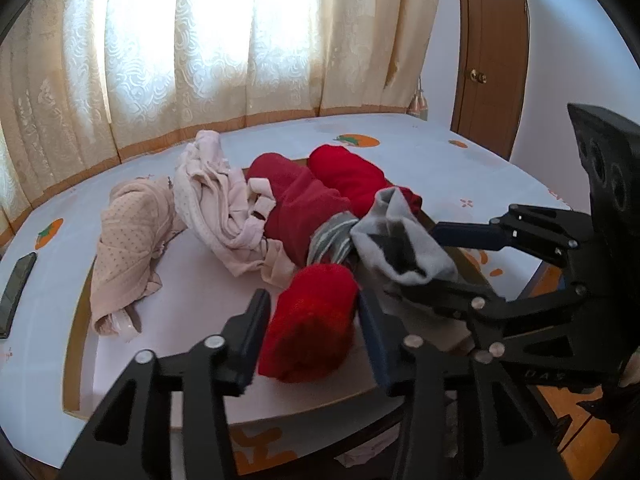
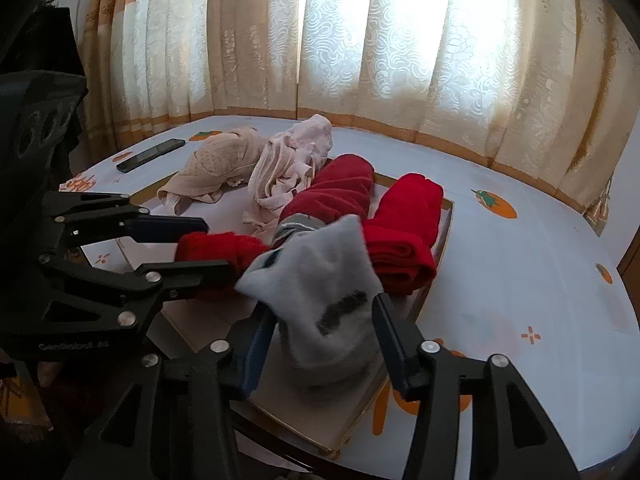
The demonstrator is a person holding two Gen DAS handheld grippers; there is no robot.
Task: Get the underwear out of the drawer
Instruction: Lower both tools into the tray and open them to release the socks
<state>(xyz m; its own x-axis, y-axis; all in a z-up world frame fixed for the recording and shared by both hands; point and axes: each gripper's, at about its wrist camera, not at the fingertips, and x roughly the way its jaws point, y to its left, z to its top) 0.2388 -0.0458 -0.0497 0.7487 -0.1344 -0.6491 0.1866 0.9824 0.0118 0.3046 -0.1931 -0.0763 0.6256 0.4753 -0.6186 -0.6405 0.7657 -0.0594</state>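
Down at a shallow wooden drawer point(image 1: 76, 320), flat on a surface point(image 1: 440, 168) spread with a pale persimmon-print cloth. White drawer floor, bare across the near left part.

Left claw point(image 1: 312, 312): partly open, fingers either side of a bright red roll point(image 1: 312, 332) near the drawer's front edge, and no squeeze to be seen on it (pads close beside the cloth at most).

Right claw point(image 2: 320, 320): partly open as well, straddling a grey sock point(image 2: 320, 280) at the drawer's near right corner. Sock slumped loose between the fingers, not pinched.

Behind those two, toward the drawer's middle: a dark red roll point(image 1: 296, 208) and, just right of it by the far right corner, a brighter red roll point(image 1: 348, 172). A grey striped piece point(image 1: 332, 236) wedged between the dark roll and the sock.

Underwear still at the drawer: pale pink underwear point(image 1: 208, 200) heaped over the far rim, touching the dark red roll; beige dotted underwear point(image 1: 128, 232) draped across the left rim, half in, half out on the cloth.

Dark phone point(image 1: 16, 288) near the surface's left edge, well apart from the drawer. Sunlit cream curtains point(image 1: 200, 60) along the far edge; brown door point(image 1: 492, 40) off to the right.
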